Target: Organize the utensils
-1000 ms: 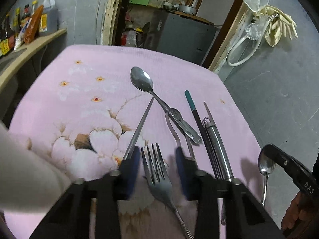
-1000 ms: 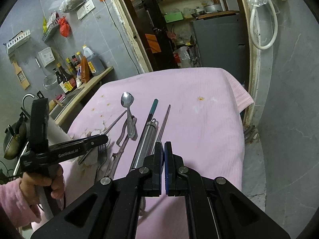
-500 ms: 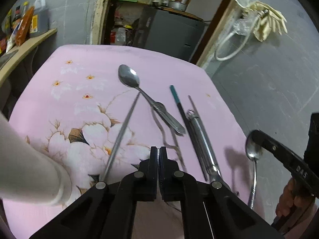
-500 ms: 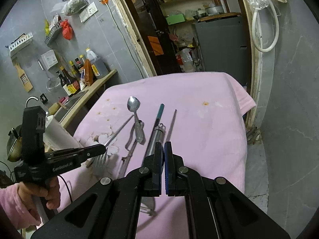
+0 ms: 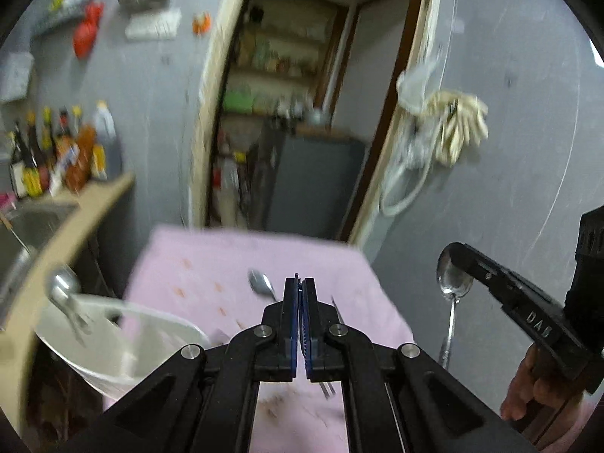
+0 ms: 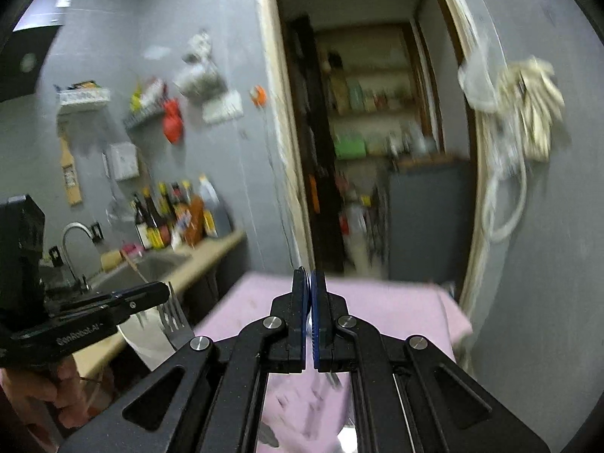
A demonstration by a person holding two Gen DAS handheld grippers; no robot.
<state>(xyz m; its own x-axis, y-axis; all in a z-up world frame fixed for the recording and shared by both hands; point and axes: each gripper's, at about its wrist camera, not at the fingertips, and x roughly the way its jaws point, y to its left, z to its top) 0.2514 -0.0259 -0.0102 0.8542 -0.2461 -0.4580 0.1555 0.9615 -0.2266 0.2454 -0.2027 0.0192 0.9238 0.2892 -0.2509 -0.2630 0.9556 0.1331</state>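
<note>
My left gripper [image 5: 300,287] is shut on a metal fork [image 6: 171,315]; in the right wrist view that gripper [image 6: 158,294] holds the fork with its tines up. My right gripper [image 6: 310,283] is shut on a metal spoon [image 5: 453,287]. Seen from the left wrist, the spoon's bowl sits at the right gripper [image 5: 458,255] tips and its handle hangs down. Both grippers are raised above the pink floral tablecloth [image 5: 211,264], where another spoon [image 5: 260,283] lies. A white container [image 5: 124,343] with a utensil [image 5: 66,294] in it stands at the table's left edge.
A wooden counter [image 6: 211,253] with a sink [image 6: 151,264], faucet [image 6: 73,238] and sauce bottles [image 6: 173,211] runs along the left wall. An open doorway with shelves [image 6: 362,120] lies beyond the table. A white hose and gloves [image 5: 453,132] hang on the right wall.
The left gripper's jaws closed on the fork on the cloth. Both grippers then rose well above the table and tilted up, the right one keeping its spoon.
</note>
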